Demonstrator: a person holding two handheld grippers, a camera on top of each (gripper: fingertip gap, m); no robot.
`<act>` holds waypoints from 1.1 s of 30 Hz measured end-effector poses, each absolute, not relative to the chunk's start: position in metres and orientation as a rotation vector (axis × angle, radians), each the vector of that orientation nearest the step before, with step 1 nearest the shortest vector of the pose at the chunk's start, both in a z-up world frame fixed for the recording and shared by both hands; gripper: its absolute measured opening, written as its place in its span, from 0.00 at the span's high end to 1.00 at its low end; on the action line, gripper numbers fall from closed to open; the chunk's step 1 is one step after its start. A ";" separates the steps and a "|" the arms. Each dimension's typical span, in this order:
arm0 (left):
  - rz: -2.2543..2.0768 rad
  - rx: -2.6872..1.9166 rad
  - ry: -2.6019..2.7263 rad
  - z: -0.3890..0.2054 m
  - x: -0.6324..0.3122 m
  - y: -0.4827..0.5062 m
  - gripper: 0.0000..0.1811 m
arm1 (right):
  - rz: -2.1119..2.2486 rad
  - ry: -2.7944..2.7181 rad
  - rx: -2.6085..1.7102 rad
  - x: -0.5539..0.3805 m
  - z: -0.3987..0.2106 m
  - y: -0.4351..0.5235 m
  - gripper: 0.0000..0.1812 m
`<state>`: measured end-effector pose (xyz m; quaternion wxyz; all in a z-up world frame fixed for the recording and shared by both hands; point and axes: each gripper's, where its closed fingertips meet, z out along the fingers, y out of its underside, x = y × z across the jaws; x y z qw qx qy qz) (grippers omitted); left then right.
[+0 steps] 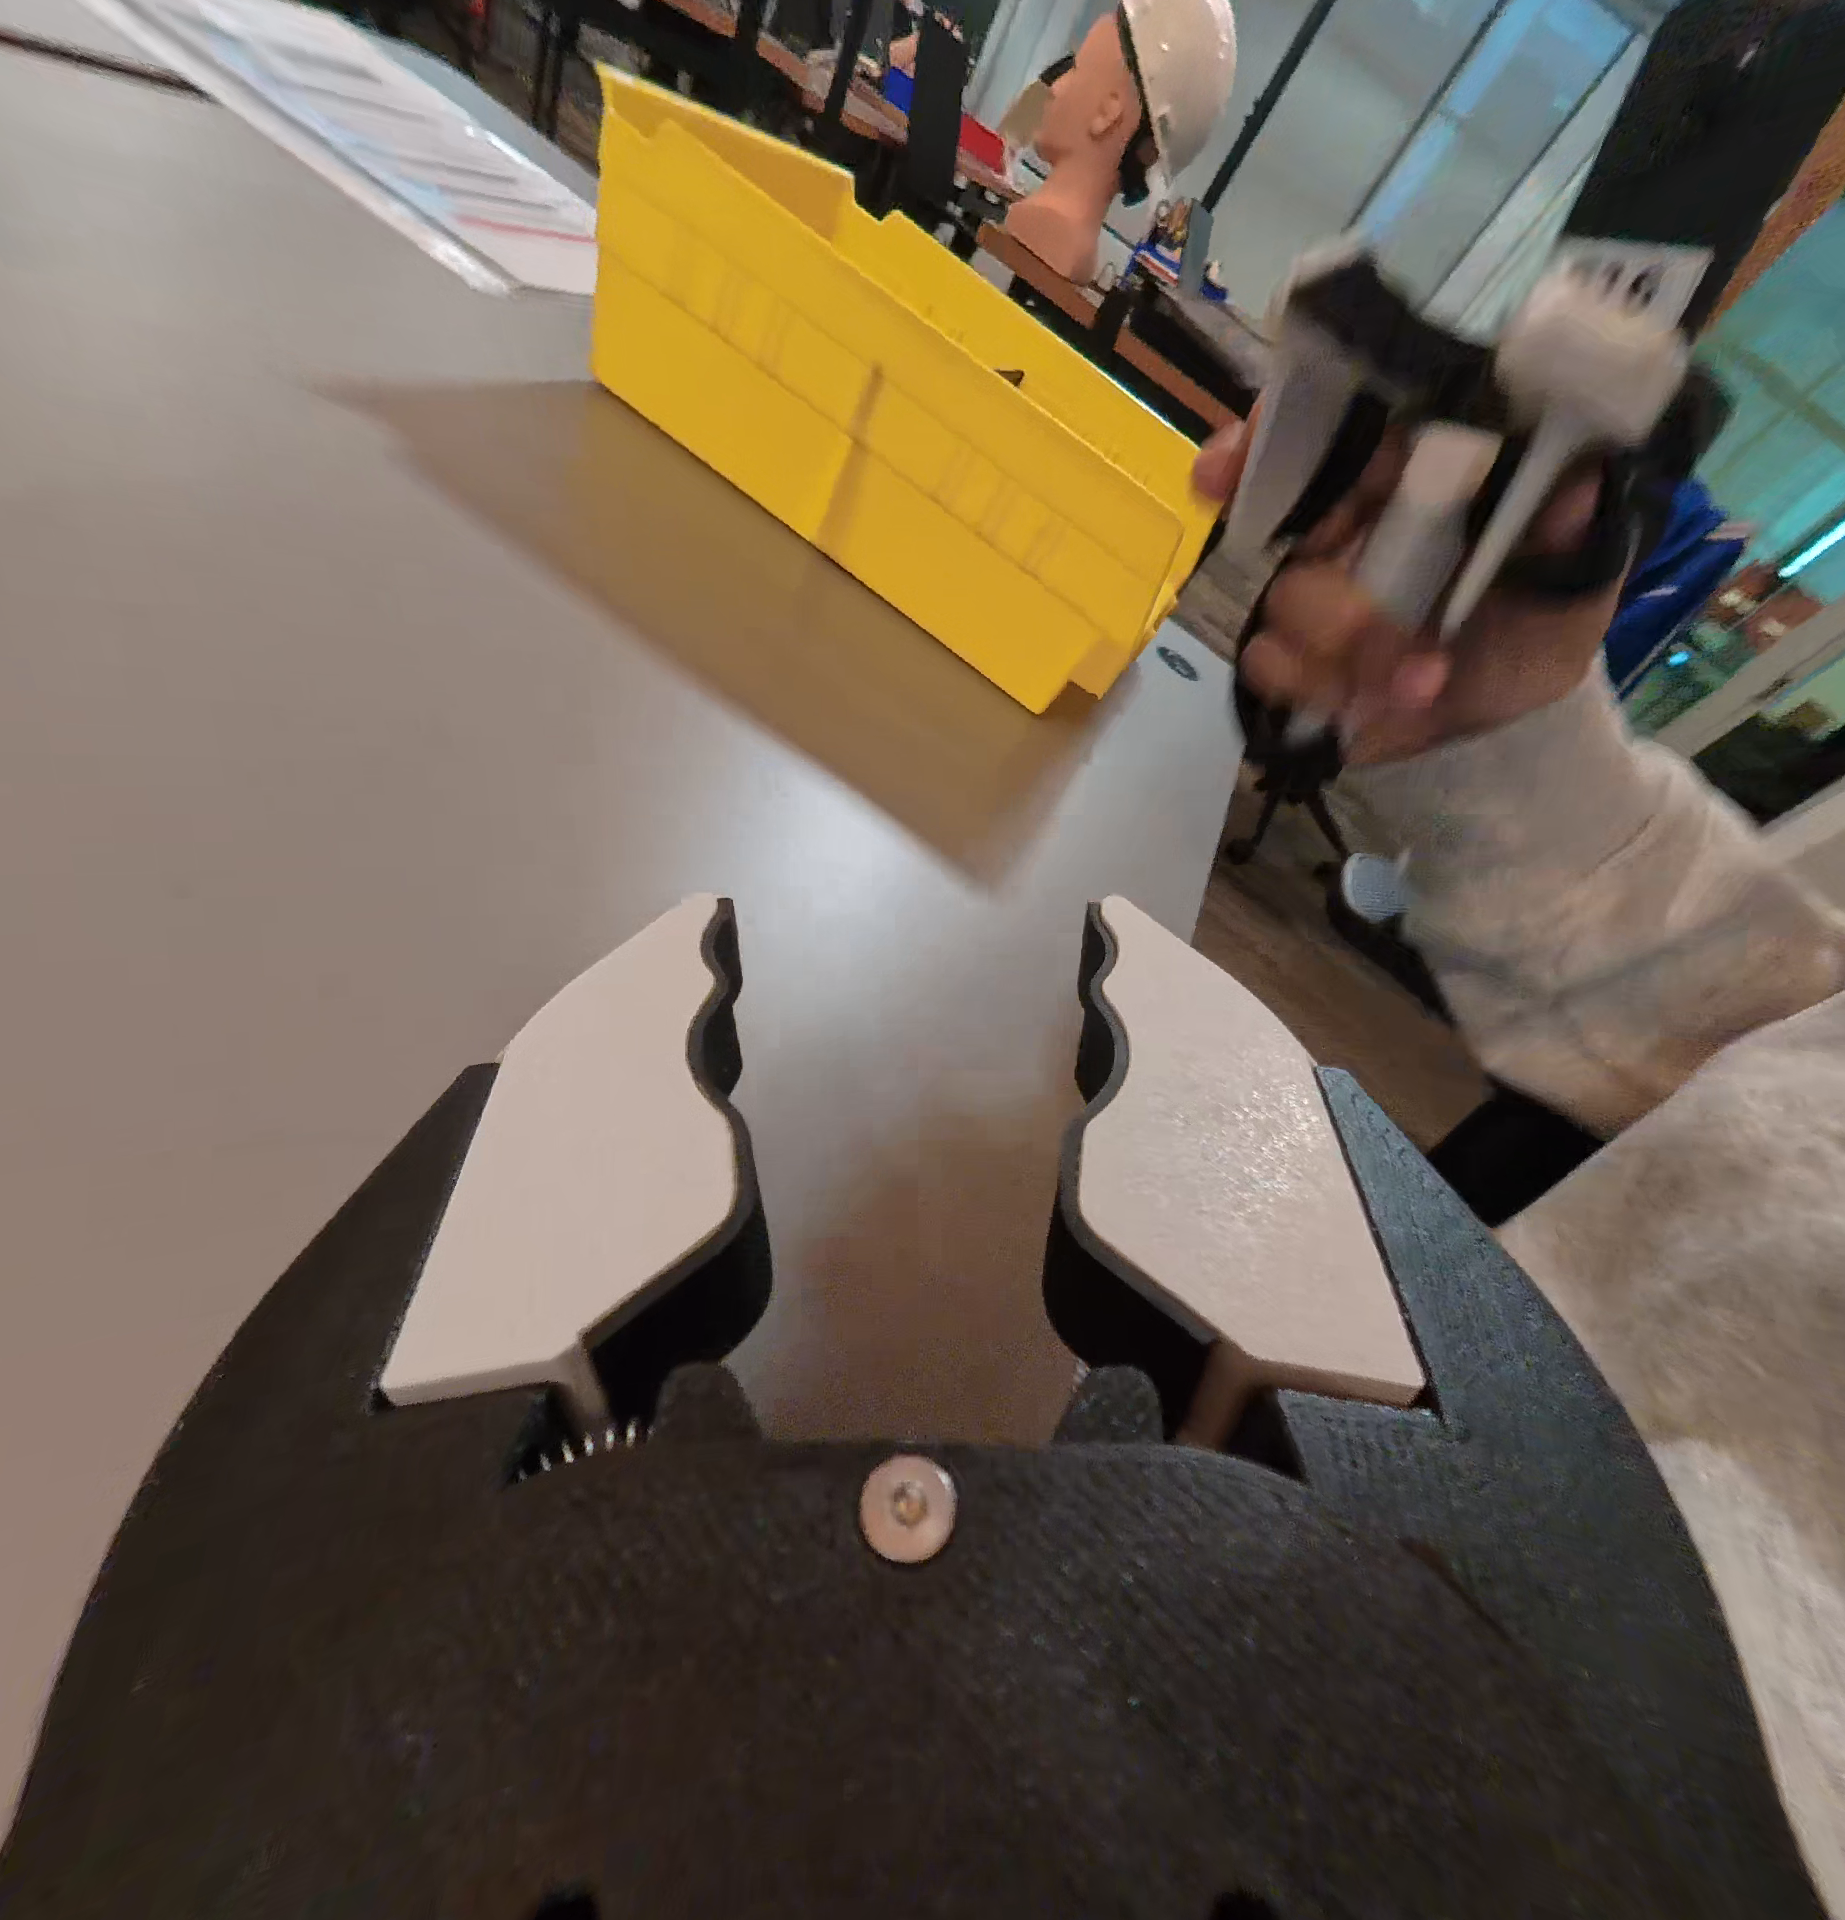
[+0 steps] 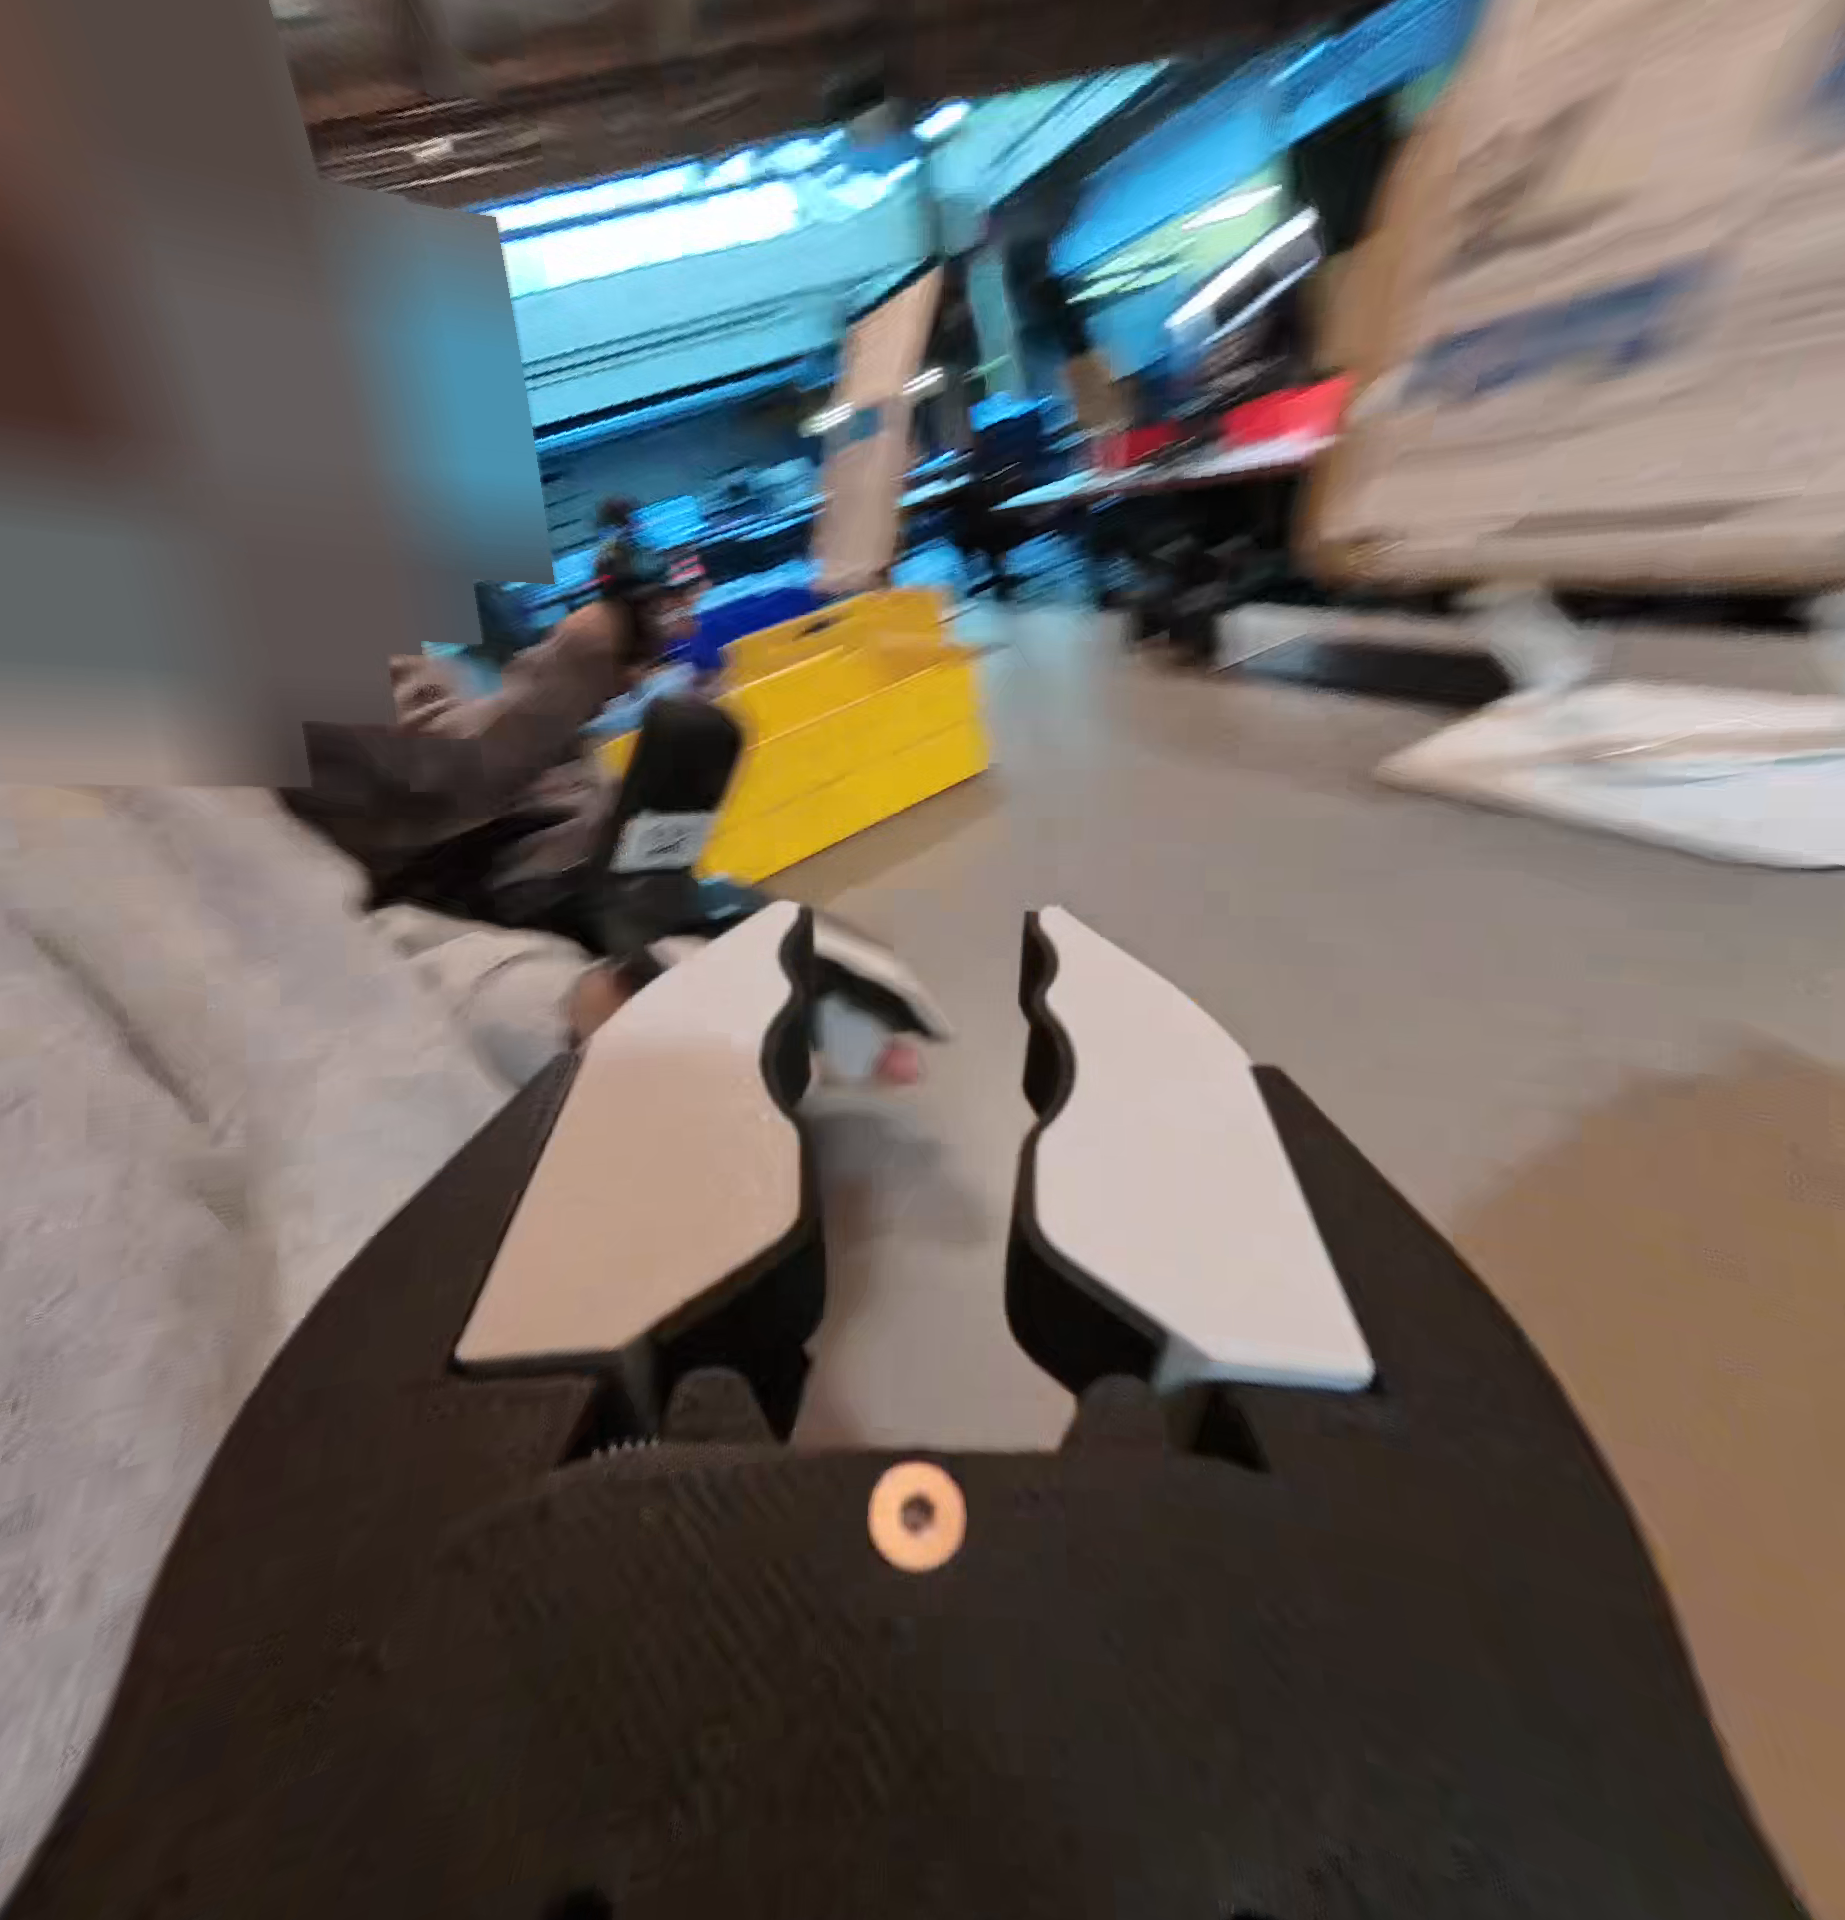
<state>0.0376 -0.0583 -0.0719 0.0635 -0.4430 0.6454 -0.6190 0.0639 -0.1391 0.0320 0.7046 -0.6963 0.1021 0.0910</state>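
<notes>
My left gripper [image 1: 910, 914] is open and empty, low over a grey-brown table [image 1: 274, 727]. A long yellow plastic bin [image 1: 876, 416] stands on the table ahead of it, near the right edge. My right gripper [image 2: 916, 925] is open and empty; it also shows blurred in the left wrist view [image 1: 1437, 499], held in a hand with a light sleeve, off the table's right edge beside the bin's near end. In the right wrist view the yellow bin [image 2: 856, 727] stands ahead at centre left, and the left gripper [image 2: 876, 987] shows small just past my fingertips.
A stack of laminated sheets [image 1: 430, 156] lies on the table behind the bin, also at the right of the right wrist view [image 2: 1676, 769]. A mannequin head with a white hard hat [image 1: 1136, 114] stands on a far bench. Cardboard boxes [image 2: 1624, 312] stand at the right. Across from one pair of fingers to the other is roughly 15 centimeters.
</notes>
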 end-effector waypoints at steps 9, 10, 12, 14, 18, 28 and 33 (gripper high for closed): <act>-1.794 -1.389 1.942 -0.078 0.052 -0.028 0.70 | 0.394 0.095 -1.819 -0.003 -0.056 -0.067 0.81; -1.793 -1.405 1.940 -0.079 0.054 -0.020 0.70 | 0.423 0.137 -1.792 0.001 -0.055 -0.069 0.82; -1.750 -1.475 1.883 -0.081 0.058 0.008 0.71 | 0.482 0.202 -1.747 0.007 -0.053 -0.075 0.82; -1.679 -1.486 1.736 -0.068 0.059 0.043 0.72 | 0.510 0.242 -1.734 0.012 -0.053 -0.081 0.81; -1.357 -1.319 1.253 0.002 0.028 0.135 0.86 | 0.409 0.198 -1.822 0.014 -0.065 -0.084 0.82; -0.456 -1.562 1.273 -0.031 -0.070 0.270 0.77 | 0.571 0.205 -1.855 0.006 -0.074 -0.069 0.87; -0.422 -1.628 1.341 -0.058 -0.074 0.280 0.84 | 0.565 0.238 -1.848 0.011 -0.074 -0.063 0.87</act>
